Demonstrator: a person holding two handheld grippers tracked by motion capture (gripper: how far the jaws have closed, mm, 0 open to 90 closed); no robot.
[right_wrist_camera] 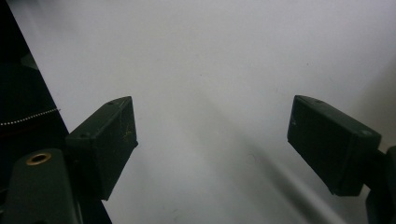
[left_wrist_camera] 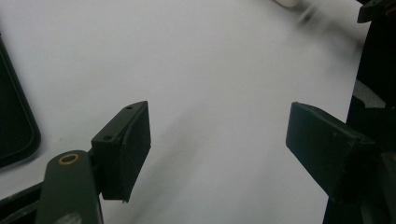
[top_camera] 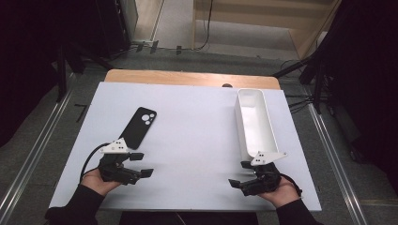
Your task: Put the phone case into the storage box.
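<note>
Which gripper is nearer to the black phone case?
Left. The left gripper sits just below the phone case, jaws open and empty. The right gripper is across the table, beside the white bin.

Dim room, bright tabletop

Grey carpet floor [top_camera: 42,140] is surrounding the white table [top_camera: 197,136]; black curtains [top_camera: 28,56] are hanging left and right, wooden panelling [top_camera: 263,14] glowing far.

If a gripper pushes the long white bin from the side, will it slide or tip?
The bin would probably slide: it lies long and low on the smooth table. It looks empty and thin-walled, so likely light. A push near one end may turn it.
</note>
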